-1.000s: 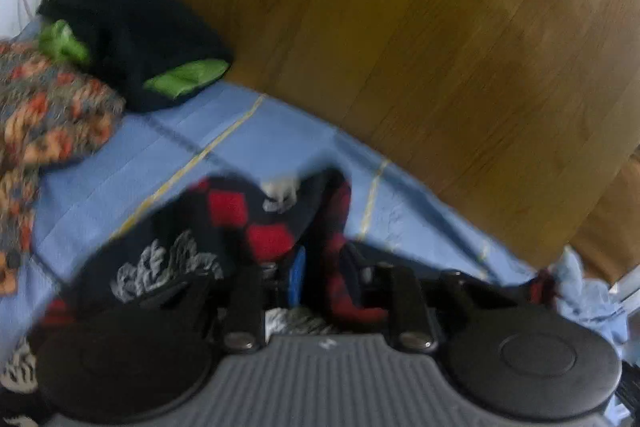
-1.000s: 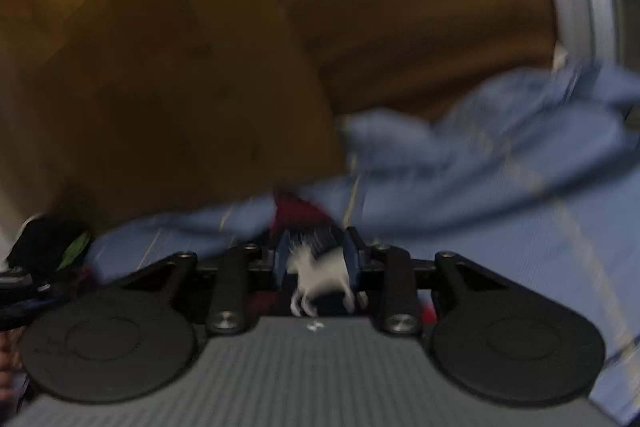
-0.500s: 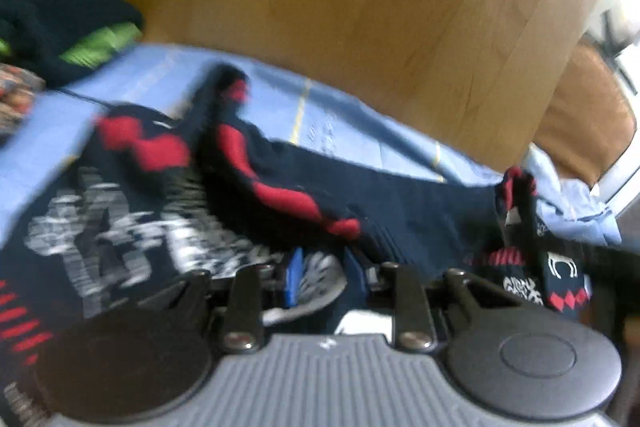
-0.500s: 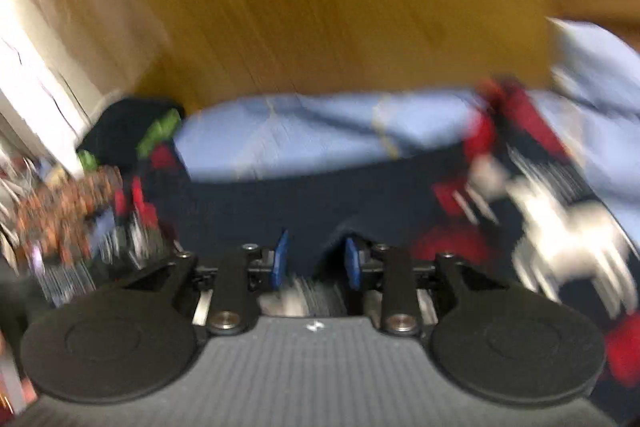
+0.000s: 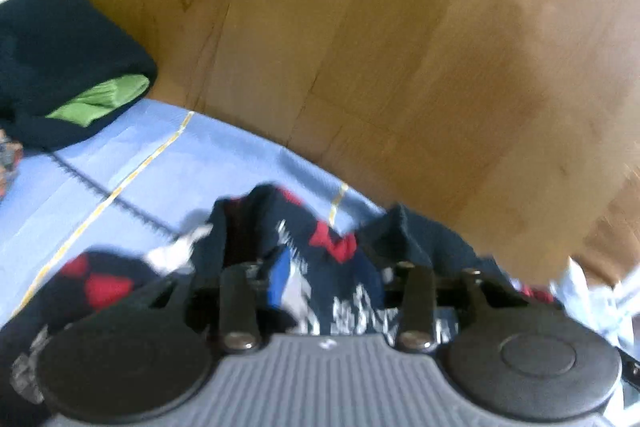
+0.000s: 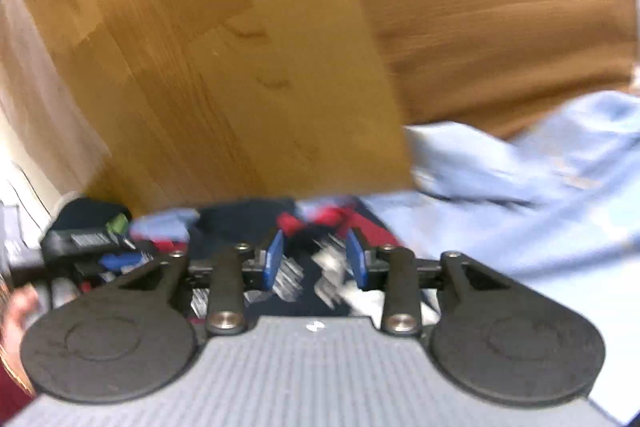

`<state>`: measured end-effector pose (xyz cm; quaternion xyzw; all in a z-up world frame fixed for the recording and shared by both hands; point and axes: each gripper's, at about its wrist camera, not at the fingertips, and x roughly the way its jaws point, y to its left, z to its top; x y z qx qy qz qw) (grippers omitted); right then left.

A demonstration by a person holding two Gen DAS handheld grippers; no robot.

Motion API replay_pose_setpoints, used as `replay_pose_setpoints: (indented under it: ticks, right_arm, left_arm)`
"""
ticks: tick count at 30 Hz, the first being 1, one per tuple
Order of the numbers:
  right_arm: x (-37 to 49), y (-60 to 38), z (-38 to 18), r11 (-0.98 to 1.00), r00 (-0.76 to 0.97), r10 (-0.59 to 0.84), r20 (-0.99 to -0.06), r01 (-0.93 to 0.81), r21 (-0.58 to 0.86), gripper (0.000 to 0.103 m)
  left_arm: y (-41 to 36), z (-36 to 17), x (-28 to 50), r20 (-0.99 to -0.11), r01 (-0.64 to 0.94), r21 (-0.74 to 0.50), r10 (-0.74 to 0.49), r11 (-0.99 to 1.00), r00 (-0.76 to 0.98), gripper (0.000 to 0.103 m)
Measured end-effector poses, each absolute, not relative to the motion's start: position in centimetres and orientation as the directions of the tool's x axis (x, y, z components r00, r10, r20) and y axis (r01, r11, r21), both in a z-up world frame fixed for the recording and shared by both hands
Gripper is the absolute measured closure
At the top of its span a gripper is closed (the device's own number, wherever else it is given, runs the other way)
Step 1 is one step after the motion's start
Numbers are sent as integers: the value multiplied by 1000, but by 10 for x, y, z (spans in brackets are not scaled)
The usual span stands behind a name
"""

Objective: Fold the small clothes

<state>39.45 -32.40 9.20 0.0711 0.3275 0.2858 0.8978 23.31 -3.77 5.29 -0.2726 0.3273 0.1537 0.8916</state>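
Note:
A dark navy garment with red diamonds and white print (image 5: 332, 247) lies bunched on the light blue sheet (image 5: 140, 163). My left gripper (image 5: 324, 279) is shut on a fold of it; cloth covers the right pad. In the right wrist view the same garment (image 6: 312, 267) lies under and between the blue pads (image 6: 274, 259). My right gripper (image 6: 316, 259) has its jaws apart with the garment's cloth between them, not pinched. The other gripper (image 6: 92, 247) shows at the left.
A folded navy and green garment (image 5: 68, 67) sits at the back left against the wooden headboard (image 5: 360, 47). A brown cushion (image 6: 500, 27) stands at the right. The blue sheet is rumpled at the right (image 6: 520, 187).
The garment was spread wide between both grippers half a second ago; now it is bunched together. Both grippers swung back toward the headboard. The right jaws have opened.

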Motion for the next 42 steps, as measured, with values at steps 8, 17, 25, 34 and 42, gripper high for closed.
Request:
replay_pose_setpoints:
  ticks: [8,17,25,34,42]
  right_arm:
    - [297,-376,71,848,639,505,-580,-491,197,39]
    - [235,-360,43,798,555,525,-645,-583,149,55]
    - [267,-390,102,788,543,613,-573,-468,400,92]
    - [287,-293,164,625,403,780,-478,-541,563,92]
    - [329,-146,141,595,298,797,-526,-540,595,85]
  left_arm:
    - [-90,64,140,-645,-327,-338,36,882,764,56]
    - [-79,53,84,-660,-361,-232,127,903,741,52]
    - [-69,34,97,-651,-243,-248,24,938,759,48]
    - [-62,27,93,-606,-230,-290,8,929,796,43]
    - [-31,33,80,-514,-241,-337,37,910,857,42]
